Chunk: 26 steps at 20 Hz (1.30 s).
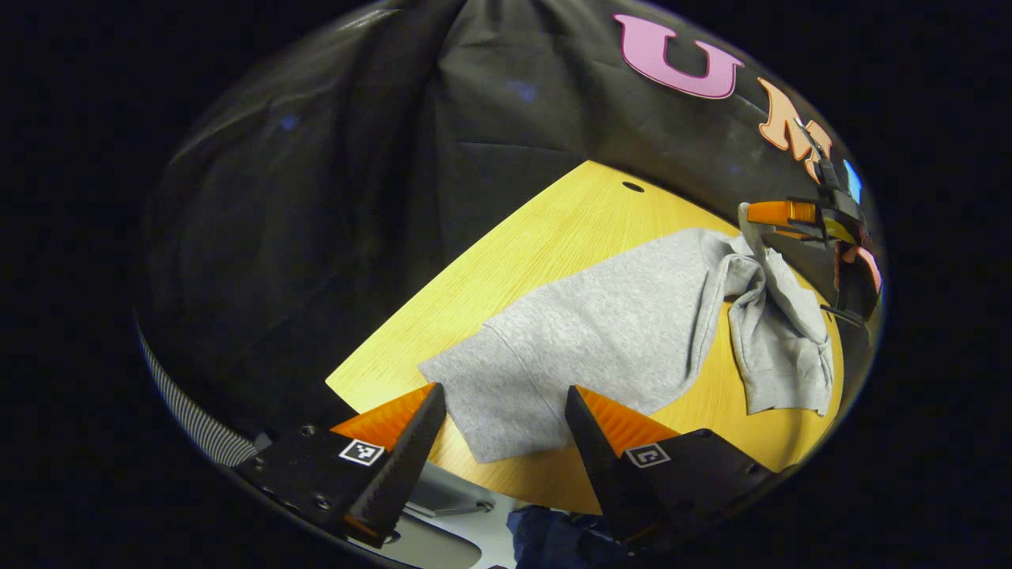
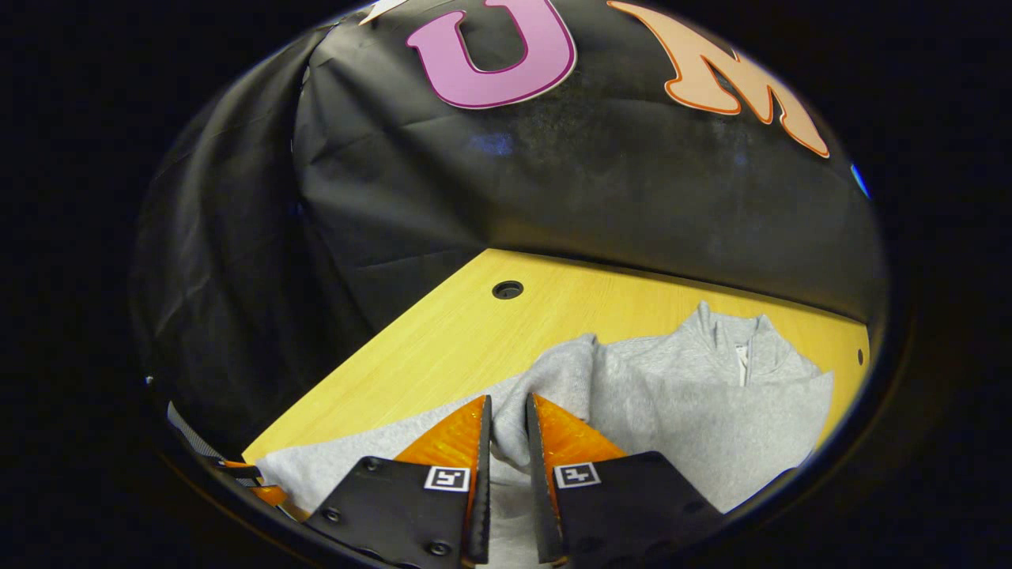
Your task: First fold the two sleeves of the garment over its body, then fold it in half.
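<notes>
Grey garment (image 1: 609, 332) lies on the wooden table (image 1: 545, 237); right gripper (image 2: 507, 419) pinches a sleeve (image 2: 553, 379), lifting it over the body, left gripper (image 1: 506, 411) spread wide, other sleeve seemingly unfolded, halving fold left.

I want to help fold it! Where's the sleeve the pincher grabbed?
In the right gripper view, the right gripper pinches the grey sleeve, lifted over the sweater's body, left of the zip collar.

Garment (image 2: 680, 411) hem cut off at the right gripper view's lower edge, behind the jaws.
</notes>
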Each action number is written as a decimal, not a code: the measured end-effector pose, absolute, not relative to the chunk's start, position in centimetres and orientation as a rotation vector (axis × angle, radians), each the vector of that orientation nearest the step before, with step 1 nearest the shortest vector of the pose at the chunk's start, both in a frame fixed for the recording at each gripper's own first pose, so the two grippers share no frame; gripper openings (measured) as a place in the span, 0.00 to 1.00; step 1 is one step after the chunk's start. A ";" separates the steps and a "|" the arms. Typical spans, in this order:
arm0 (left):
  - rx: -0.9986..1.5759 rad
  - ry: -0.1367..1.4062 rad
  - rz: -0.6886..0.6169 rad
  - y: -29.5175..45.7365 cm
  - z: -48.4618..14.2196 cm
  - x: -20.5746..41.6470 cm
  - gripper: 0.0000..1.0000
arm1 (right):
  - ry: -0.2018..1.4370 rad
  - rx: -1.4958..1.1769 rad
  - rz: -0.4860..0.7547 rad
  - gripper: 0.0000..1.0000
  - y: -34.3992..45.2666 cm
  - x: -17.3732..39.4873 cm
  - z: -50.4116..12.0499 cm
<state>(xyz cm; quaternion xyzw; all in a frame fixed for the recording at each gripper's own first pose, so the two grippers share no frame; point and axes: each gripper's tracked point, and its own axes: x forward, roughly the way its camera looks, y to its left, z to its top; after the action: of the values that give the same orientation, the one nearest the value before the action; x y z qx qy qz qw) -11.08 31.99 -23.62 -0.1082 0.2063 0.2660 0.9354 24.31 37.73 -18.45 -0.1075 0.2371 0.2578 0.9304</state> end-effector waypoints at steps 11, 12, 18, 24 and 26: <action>-0.154 0.407 0.525 32.3 -23.2 -11.1 0.69 | 0.427 -0.278 0.608 0.84 34.9 20.6 -16.6; -0.164 0.403 0.521 32.2 -23.3 -10.3 0.58 | 0.425 -0.272 0.600 0.87 34.2 20.4 -16.4; -0.205 0.407 0.526 32.2 -23.0 -9.6 0.15 | 0.381 -0.289 0.529 0.91 28.6 19.7 -13.8; -0.173 0.427 0.513 31.4 -22.5 -8.9 0.04 | 0.351 -0.284 0.440 0.89 22.8 19.8 -11.4; -0.193 0.419 0.503 30.6 -21.7 -8.1 0.02 | 0.343 -0.269 0.410 0.89 20.9 19.8 -10.8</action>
<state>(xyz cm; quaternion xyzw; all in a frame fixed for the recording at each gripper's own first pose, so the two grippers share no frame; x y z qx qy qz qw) -8.13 30.60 -21.72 -0.0948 0.2056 0.2465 0.9423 19.76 20.93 -10.79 -0.1324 0.1691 0.2021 0.9555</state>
